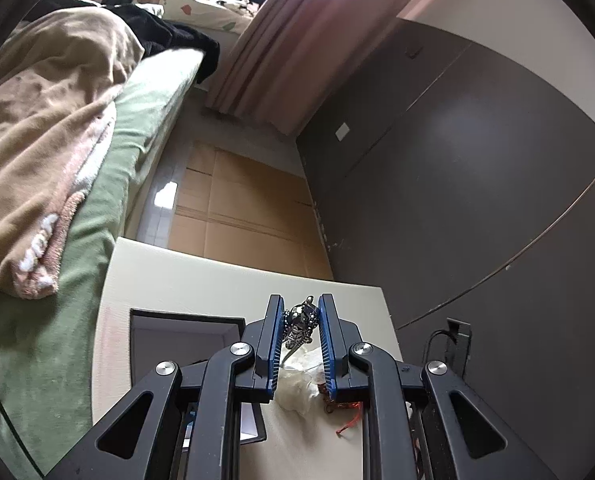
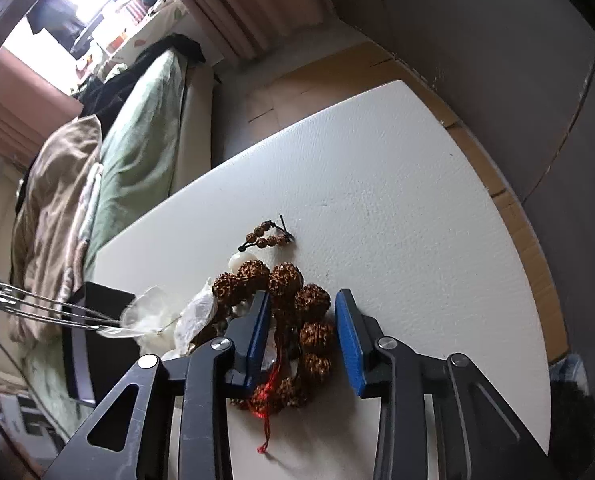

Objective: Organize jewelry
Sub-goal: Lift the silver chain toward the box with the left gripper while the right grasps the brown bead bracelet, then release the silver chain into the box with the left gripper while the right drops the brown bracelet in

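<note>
Silver pendant lifted, beads next

My left gripper [image 1: 300, 320] is clamped on an ornate silver pendant [image 1: 299, 322], holding it above the white surface [image 2: 377, 184] near the open black box [image 1: 185, 332]. My right gripper [image 2: 302, 336] straddles the brown bead bracelet [image 2: 297, 312], jaws spread, ready to close.

Bare table [image 2: 397, 200] beyond bead bracelet [image 2: 297, 312]; box [image 1: 177, 332] leftward.

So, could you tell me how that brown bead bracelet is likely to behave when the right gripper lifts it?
The brown bead bracelet will probably sag and drape, since it lies as a loose heap of strung beads. The right gripper stands open around it, and the knobbly beads should grip well. Its small beaded tail and red cord will likely dangle.
</note>
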The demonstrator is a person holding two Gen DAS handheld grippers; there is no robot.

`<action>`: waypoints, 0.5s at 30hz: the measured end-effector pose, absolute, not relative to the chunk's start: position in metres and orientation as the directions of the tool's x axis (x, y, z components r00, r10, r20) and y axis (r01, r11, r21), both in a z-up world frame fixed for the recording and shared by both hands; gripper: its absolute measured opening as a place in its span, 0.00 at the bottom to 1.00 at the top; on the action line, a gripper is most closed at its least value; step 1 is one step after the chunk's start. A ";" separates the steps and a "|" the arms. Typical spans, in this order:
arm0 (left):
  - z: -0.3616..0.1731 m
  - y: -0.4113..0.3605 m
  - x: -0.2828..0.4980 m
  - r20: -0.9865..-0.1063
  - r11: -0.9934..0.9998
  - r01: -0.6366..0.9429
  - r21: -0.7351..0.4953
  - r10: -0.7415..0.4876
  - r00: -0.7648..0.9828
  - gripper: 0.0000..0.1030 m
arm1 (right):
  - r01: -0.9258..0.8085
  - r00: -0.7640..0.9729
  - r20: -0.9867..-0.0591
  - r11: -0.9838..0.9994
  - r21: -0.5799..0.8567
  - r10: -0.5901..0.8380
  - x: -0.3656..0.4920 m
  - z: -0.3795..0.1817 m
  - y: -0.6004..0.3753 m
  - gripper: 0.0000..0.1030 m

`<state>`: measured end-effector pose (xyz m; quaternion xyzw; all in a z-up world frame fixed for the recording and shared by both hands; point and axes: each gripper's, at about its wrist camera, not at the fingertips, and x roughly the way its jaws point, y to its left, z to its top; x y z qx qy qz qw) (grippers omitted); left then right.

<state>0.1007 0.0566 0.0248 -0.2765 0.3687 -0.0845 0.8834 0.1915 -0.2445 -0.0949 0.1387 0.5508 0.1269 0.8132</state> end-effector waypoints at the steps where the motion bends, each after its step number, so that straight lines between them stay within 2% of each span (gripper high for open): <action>1: 0.027 0.058 0.099 -0.600 0.832 -0.052 -0.553 -0.354 0.718 0.17 | -0.045 0.365 -0.858 0.927 0.373 0.363 0.191 -0.095 -0.246 0.31; 7: 0.051 0.069 0.078 -0.549 0.823 -0.034 -0.567 -0.347 0.760 0.17 | -0.027 0.380 -0.824 0.895 0.444 0.420 0.184 -0.087 -0.256 0.28; 8: 0.055 0.070 0.075 -0.541 0.821 -0.031 -0.570 -0.346 0.766 0.17 | -0.030 0.389 -0.815 0.890 0.454 0.429 0.181 -0.083 -0.257 0.20; 15: 0.072 0.083 0.055 -0.503 0.815 -0.030 -0.579 -0.328 0.799 0.17 | -0.065 0.432 -0.773 0.871 0.487 0.464 0.165 -0.060 -0.254 0.20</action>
